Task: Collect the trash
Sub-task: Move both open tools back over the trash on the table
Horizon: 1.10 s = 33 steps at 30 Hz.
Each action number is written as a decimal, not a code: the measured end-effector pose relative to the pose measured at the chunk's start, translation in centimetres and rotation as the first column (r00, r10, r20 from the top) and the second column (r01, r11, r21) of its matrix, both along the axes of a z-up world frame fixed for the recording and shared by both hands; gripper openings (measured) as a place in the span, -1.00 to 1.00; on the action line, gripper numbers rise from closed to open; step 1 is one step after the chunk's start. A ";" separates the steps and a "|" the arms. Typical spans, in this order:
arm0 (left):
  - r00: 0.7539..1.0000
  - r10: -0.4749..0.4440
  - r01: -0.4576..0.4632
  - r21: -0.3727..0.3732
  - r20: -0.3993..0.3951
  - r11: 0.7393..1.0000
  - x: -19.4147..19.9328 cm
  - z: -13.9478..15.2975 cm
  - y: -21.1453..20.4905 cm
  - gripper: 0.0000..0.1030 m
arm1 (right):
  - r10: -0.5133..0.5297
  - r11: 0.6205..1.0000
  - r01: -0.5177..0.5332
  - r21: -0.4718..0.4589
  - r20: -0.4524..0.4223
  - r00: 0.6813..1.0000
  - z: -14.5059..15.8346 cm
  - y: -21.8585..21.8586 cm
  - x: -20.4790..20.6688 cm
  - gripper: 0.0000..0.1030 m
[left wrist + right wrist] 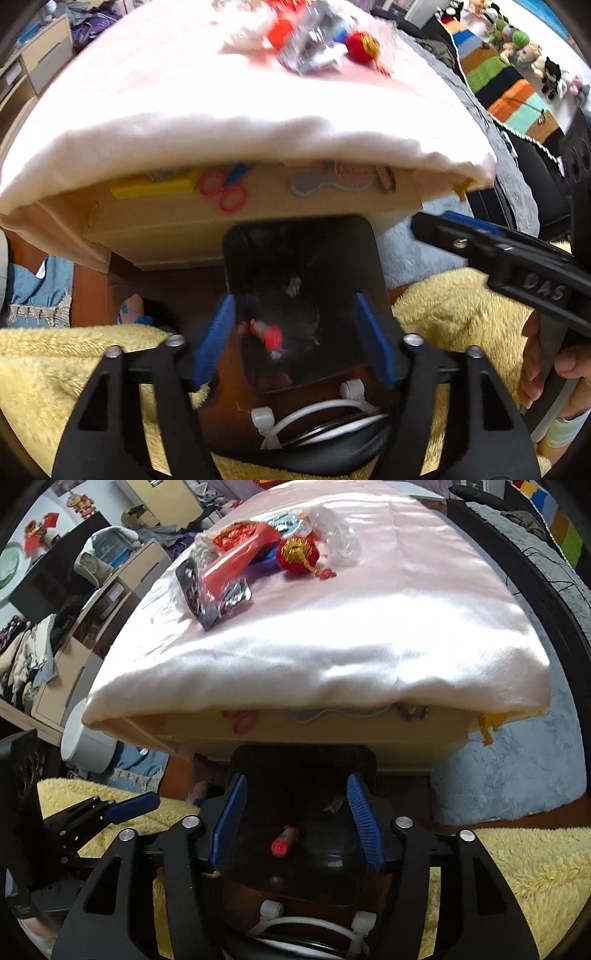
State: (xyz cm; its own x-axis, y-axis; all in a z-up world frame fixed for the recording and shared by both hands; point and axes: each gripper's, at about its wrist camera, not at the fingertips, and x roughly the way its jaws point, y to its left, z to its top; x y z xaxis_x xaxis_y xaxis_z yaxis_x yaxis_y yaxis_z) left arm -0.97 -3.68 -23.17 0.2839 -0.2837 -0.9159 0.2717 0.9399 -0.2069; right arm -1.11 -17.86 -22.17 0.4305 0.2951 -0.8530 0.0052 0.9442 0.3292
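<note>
A black bin point(303, 258) stands on the floor against the low table, also in the right wrist view point(303, 764). A red and white wrapper point(267, 334) lies inside it, and shows in the right wrist view point(284, 842) too. My left gripper point(299, 339) is open and empty above the bin. My right gripper point(295, 819) is open and empty above the bin, and its finger shows in the left wrist view point(461, 236). A pile of trash point(229, 579) with foil packets, a red packet and clear plastic lies on the pink cloth, blurred in the left wrist view point(310, 40).
The pink cloth point(332, 635) covers a low wooden table point(258, 221) with stickers on its front. A red ball ornament point(299, 555) lies by the pile. Yellow fluffy blanket point(74, 369) lies at both sides. Grey rug point(517, 768) at right. Drawers and clothes at left point(92, 620).
</note>
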 end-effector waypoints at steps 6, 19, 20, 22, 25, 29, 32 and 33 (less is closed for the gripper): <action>0.997 0.035 -0.033 -0.026 0.073 0.999 1.6 2.5 0.9 0.47 | -0.049 0.999 0.051 -0.016 0.097 0.994 2.7 -1.6 1.5 0.33; 0.983 0.022 -0.009 -0.071 0.180 0.997 7.7 6.2 -1.4 0.05 | 0.002 0.998 0.008 -0.061 0.176 0.984 4.9 -1.2 9.5 -0.28; 0.984 0.020 -0.007 -0.072 0.179 0.997 8.1 6.2 -1.8 0.00 | 0.005 0.998 0.007 -0.067 0.172 0.985 4.6 -1.0 10.0 -0.28; 0.984 0.013 -0.002 -0.063 0.175 0.998 8.9 5.8 -2.3 -0.05 | 0.011 0.997 0.002 -0.075 0.161 0.987 4.1 -0.8 11.1 -0.28; 0.987 0.011 0.001 -0.074 0.161 0.997 10.3 5.2 -2.9 -0.05 | 0.017 0.996 -0.002 -0.094 0.159 0.987 3.6 -0.5 12.3 -0.27; 0.988 0.007 0.004 -0.072 0.157 0.997 12.1 4.5 -3.6 -0.05 | 0.018 0.996 -0.005 -0.092 0.147 0.989 3.0 -0.6 13.9 -0.27; 0.986 0.006 0.006 -0.071 0.168 0.997 13.3 4.3 -3.9 -0.05 | 0.031 0.996 -0.019 -0.085 0.145 0.989 2.7 -0.4 14.9 -0.27; 0.986 0.006 0.006 -0.073 0.169 0.997 13.7 4.3 -4.0 -0.05 | 0.035 0.996 -0.021 -0.091 0.145 0.989 2.7 -0.3 15.3 -0.27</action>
